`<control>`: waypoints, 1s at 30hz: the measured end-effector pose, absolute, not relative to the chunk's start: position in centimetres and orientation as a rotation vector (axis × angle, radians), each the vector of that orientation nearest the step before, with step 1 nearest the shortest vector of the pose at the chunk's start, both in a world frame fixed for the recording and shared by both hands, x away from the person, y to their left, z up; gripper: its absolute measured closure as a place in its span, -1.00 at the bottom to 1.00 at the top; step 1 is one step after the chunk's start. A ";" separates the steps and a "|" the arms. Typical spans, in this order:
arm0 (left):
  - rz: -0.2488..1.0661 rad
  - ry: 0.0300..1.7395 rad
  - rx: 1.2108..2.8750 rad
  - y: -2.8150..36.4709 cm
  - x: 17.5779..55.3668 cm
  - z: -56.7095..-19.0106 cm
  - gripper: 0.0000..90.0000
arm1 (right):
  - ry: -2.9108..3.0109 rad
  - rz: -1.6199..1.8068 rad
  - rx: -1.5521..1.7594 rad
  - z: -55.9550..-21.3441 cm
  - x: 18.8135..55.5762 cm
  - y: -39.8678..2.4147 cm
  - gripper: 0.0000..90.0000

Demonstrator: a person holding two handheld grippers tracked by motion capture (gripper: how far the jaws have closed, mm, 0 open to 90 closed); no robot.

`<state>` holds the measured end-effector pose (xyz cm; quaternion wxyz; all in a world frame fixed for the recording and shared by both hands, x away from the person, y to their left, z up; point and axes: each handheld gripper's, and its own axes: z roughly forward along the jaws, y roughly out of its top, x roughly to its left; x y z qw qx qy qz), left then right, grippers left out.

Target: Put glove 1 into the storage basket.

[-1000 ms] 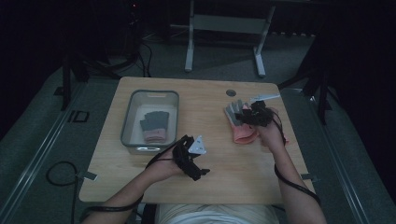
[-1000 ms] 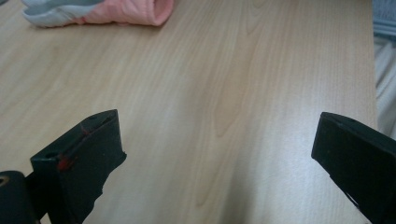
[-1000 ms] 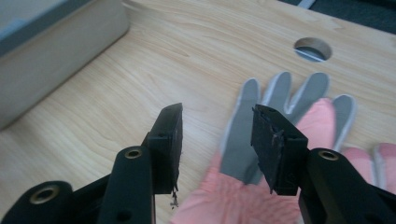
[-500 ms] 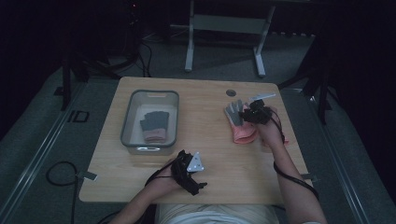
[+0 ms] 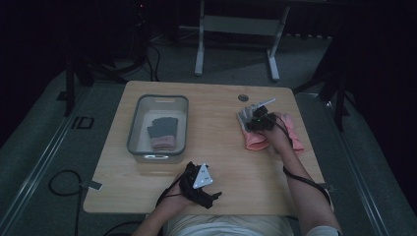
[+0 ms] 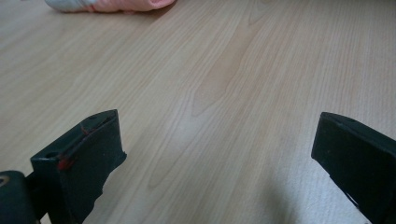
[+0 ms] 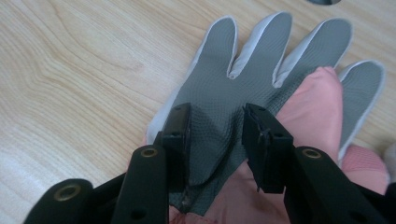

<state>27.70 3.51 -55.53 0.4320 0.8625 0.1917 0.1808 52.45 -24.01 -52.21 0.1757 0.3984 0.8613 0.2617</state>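
The glove [image 7: 243,84] is grey and textured on the palm with white edging, lying flat on the desk [image 5: 221,128] around 2 o'clock, with a pink glove [image 7: 322,102] overlapping it. The right tool [image 7: 215,140] sits right on its palm, jaws narrow with a fold of the grey fabric between them. The left tool [image 5: 199,184] is down at 6 o'clock, jaws wide, over bare wood. A bin [image 5: 135,132] at 10 o'clock holds more gloves.
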 end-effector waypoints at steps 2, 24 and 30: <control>0.440 0.477 2.135 3.8 27.8 -55.6 -0.97 | 2.442 0.737 1.123 -52.4 52.5 -23.9 0.41; 0.460 0.512 2.075 4.2 28.0 -55.5 -0.97 | 2.234 1.088 1.347 -48.3 47.3 -24.3 0.98; 0.461 0.505 2.073 4.1 27.9 -55.6 -0.97 | 2.122 1.107 1.373 -45.7 43.0 -23.4 0.98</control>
